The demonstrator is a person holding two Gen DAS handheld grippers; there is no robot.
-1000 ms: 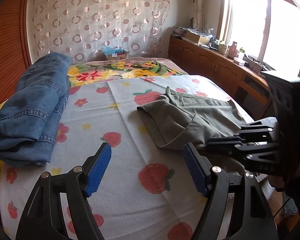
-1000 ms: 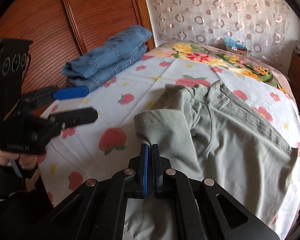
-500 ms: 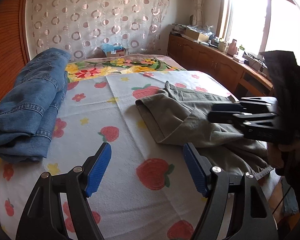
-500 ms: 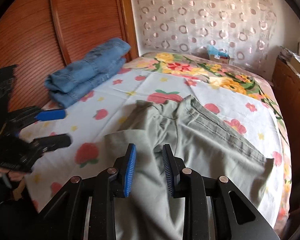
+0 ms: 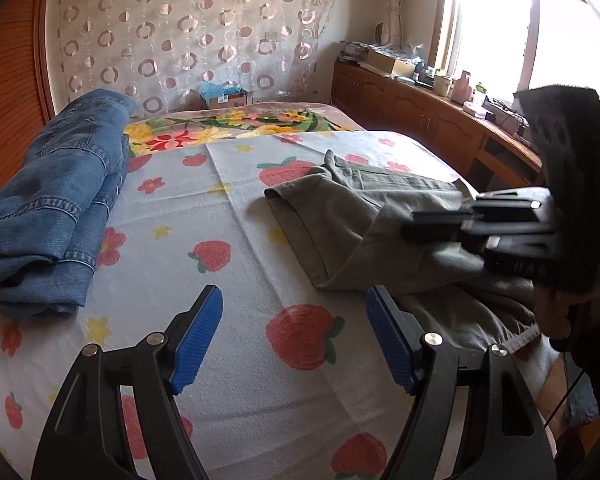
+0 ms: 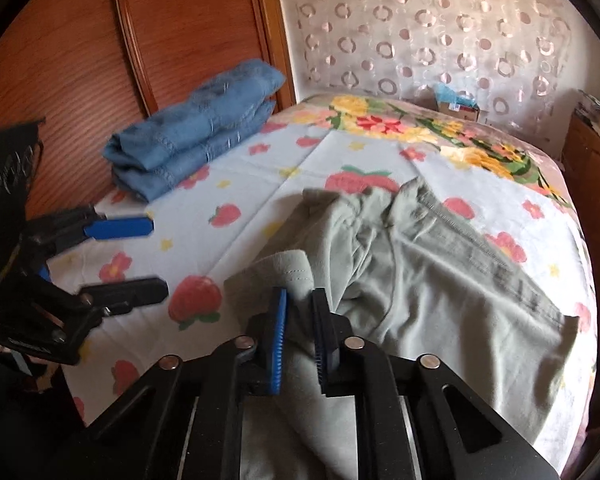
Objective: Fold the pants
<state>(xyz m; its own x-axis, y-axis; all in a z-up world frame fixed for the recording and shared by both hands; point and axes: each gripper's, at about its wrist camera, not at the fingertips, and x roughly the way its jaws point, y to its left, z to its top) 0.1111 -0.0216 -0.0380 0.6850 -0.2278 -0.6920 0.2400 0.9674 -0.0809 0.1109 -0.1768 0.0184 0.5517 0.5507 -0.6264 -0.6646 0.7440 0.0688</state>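
Olive-green pants [image 6: 440, 280] lie partly folded on the strawberry-print bed sheet [image 6: 244, 184]; they also show in the left wrist view [image 5: 352, 216]. My right gripper [image 6: 300, 328] hovers over the near pant-leg hem with its jaws a small gap apart, and cloth lies between and below them. It also shows in the left wrist view [image 5: 444, 224] above the pants. My left gripper [image 5: 292, 336] is wide open and empty above bare sheet, left of the pants; it shows in the right wrist view [image 6: 140, 256].
Folded blue jeans [image 5: 56, 208] are stacked at the bed's left side by the wooden headboard [image 6: 100, 60]. A wooden cabinet [image 5: 420, 108] with clutter runs under the window on the right. A small box [image 5: 228, 98] stands at the far end of the bed.
My right gripper, shut a second ago, opened, and its jaws now stand closer together over the pant-leg hem. The left gripper stayed wide open and drifted little.
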